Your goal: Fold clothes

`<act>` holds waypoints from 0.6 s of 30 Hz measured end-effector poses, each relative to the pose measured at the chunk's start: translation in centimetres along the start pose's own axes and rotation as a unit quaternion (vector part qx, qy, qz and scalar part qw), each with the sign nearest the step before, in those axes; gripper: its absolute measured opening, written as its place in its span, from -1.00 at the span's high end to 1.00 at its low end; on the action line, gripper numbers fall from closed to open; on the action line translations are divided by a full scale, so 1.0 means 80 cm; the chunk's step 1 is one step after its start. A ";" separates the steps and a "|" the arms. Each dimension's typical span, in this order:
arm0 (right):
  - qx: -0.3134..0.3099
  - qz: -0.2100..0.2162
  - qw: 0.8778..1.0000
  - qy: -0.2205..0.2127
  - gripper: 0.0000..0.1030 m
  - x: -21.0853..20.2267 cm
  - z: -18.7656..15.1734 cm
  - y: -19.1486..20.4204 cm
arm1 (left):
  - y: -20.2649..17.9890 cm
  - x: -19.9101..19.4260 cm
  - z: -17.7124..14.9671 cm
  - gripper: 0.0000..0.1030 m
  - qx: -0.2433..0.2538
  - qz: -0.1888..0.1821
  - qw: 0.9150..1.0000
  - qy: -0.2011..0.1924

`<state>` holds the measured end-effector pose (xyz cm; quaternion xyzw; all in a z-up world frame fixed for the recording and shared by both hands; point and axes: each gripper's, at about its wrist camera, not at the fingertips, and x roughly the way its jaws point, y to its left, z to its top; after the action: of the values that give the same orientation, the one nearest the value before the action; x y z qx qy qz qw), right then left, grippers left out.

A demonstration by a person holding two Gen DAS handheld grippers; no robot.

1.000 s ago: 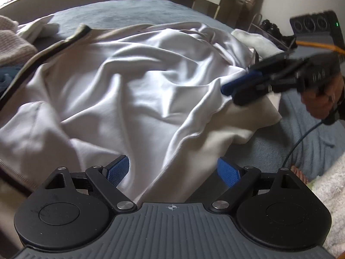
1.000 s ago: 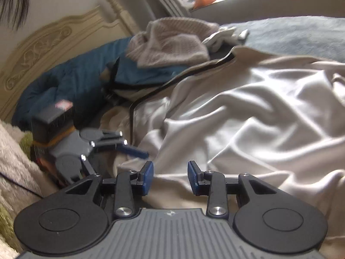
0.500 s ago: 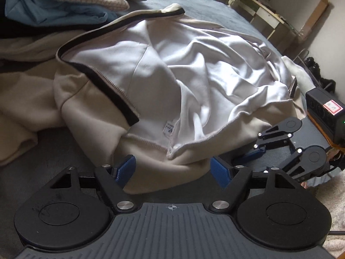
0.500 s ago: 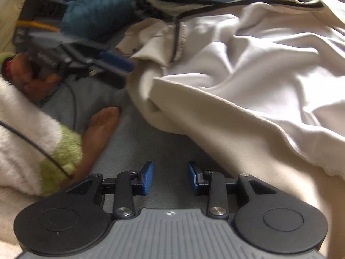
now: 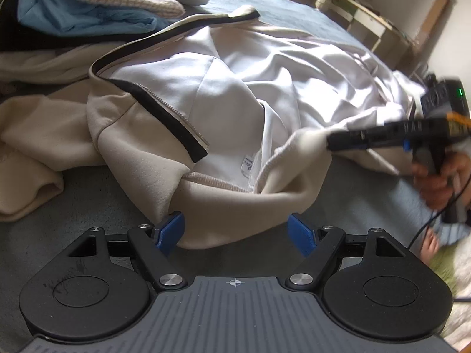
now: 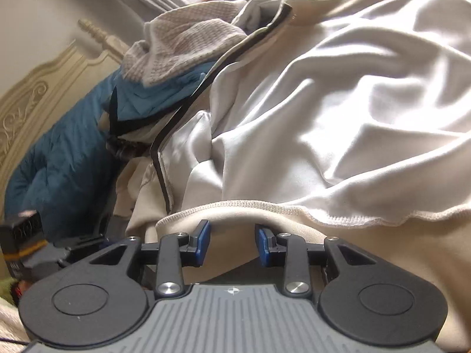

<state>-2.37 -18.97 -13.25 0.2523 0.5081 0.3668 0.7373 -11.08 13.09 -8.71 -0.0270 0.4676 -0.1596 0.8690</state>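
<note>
Cream jacket [image 5: 153, 135] between right gripper [image 6: 232, 242] jaws

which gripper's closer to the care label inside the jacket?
Left, likely. The care label sits just ahead of the open left gripper; the right gripper is off to the label's right, at the jacket hem.
</note>
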 end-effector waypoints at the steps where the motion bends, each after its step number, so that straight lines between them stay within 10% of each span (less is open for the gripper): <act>1: 0.024 0.008 1.000 0.000 0.32 0.001 0.003 -0.007 | -0.006 -0.001 -0.001 -0.51 0.022 0.006 1.000 -0.006; 6: 0.143 0.052 0.988 0.004 0.32 0.013 0.017 -0.044 | -0.049 -0.002 -0.002 -0.58 0.146 0.018 0.988 -0.037; 12: 0.212 0.074 0.974 0.013 0.32 0.032 0.025 -0.069 | -0.114 0.028 -0.004 -0.56 0.297 0.008 0.952 -0.073; 18: 0.265 0.100 0.959 0.017 0.32 0.038 0.026 -0.087 | -0.145 0.060 0.007 -0.40 0.344 -0.011 0.936 -0.079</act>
<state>2.18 -20.75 -19.42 0.4817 0.5718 0.2949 0.5950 -11.08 0.59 -10.03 0.2555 0.3140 -0.3175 0.8575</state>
